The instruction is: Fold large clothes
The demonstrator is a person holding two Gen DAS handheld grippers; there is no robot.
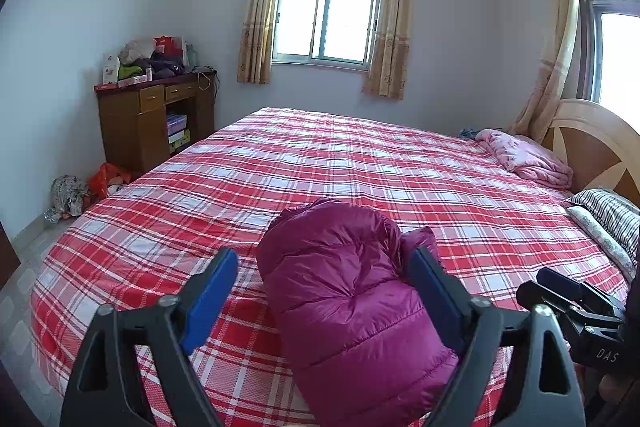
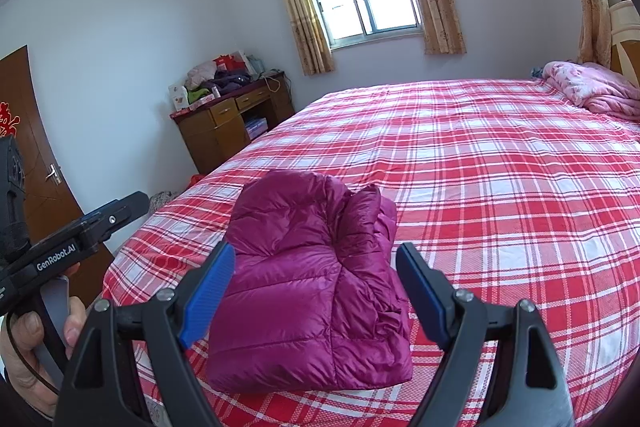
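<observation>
The left gripper stands wide apart, its blue pads either side of the magenta quilted down jacket without pressing it. The right gripper is likewise apart, just short of the same folded bundle, which lies ahead of both on the red plaid bed. The jacket looks light, puffy, slick and springy; pinching through several layers at a folded edge seems safest.

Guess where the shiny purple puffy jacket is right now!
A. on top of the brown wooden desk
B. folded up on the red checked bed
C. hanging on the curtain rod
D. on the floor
B: the shiny purple puffy jacket lies folded in a bundle on the red checked bed, in front of both open grippers.
</observation>
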